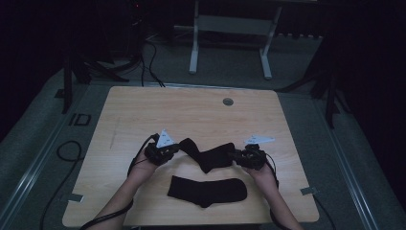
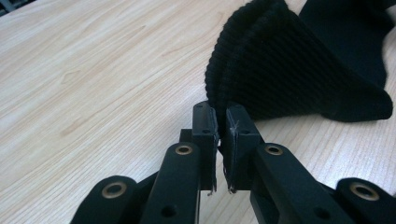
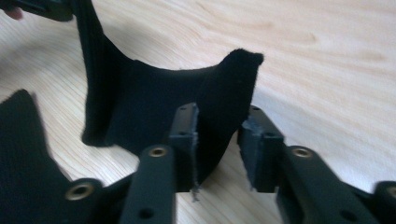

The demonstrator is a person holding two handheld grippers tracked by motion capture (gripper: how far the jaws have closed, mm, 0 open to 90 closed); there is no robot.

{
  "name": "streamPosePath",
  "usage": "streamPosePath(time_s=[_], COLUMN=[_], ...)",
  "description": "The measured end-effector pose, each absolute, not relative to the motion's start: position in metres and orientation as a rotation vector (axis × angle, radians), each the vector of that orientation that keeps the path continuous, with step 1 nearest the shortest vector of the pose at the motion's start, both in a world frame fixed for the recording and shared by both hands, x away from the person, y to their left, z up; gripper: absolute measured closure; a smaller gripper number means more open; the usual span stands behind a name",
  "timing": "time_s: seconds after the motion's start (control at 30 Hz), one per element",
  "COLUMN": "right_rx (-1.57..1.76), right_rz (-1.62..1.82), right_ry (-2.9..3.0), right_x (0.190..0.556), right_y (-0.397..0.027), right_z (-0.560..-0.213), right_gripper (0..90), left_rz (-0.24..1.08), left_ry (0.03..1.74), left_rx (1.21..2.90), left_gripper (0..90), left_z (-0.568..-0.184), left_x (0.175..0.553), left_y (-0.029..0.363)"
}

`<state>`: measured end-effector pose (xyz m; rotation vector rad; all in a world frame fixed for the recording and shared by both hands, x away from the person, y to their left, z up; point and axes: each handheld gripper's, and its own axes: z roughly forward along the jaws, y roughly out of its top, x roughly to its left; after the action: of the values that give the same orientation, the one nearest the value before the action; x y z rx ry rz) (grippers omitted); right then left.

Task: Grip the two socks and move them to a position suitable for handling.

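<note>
Between the clamped left gripper (image 2: 222,135) and the parted right gripper (image 3: 219,140) sags a black sock (image 1: 210,155).

On the table (image 1: 143,110), a flat sock (image 1: 207,190) is laid near the person's edge. Just behind this flat sock, a second sock (image 1: 210,155) is stretched across, apart from it. The left gripper (image 1: 165,152) is placed at the left end of the second sock, and the right gripper (image 1: 245,156) at its right end.
</note>
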<state>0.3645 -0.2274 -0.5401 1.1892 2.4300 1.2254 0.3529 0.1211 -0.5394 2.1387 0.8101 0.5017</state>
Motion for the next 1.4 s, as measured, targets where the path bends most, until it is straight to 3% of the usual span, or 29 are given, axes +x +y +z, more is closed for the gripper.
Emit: streamPosePath(time_s=[0.13,0.3,0.33,0.43,0.53,0.77,1.07,1.4], right_rx=[1.216,1.214,1.205,1.157,1.116,1.124,1.182,1.197], right_rz=[1.151,1.113,1.103,1.151,1.129,0.954,0.979,1.001], right_ry=[2.416,2.319,2.284,2.316,2.383,2.444,2.452,2.457], right_x=[0.365,0.366,0.366,0.366,0.369,0.384,0.376,0.367], right_y=[-0.237,-0.24,-0.239,-0.231,-0.218,-0.21,-0.226,-0.232], right_z=[-0.541,-0.529,-0.524,-0.519,-0.525,-0.551,-0.556,-0.556], right_gripper=[55.4,57.8,61.4,83.3,89.5,89.5,89.3,84.0], left_rz=[0.5,0.51,0.508,0.509,0.506,0.523,0.524,0.52], left_ry=[0.807,0.809,0.808,0.801,0.792,0.786,0.8,0.905], left_rx=[2.156,2.164,2.161,2.154,2.146,2.158,2.148,2.134], left_gripper=[84.3,84.3,84.4,84.4,84.4,84.4,84.0,74.7], left_z=[-0.541,-0.542,-0.542,-0.542,-0.541,-0.541,-0.548,-0.549], left_x=[0.356,0.358,0.358,0.357,0.357,0.356,0.35,0.346], left_y=[0.118,0.115,0.115,0.114,0.115,0.122,0.138,0.153])
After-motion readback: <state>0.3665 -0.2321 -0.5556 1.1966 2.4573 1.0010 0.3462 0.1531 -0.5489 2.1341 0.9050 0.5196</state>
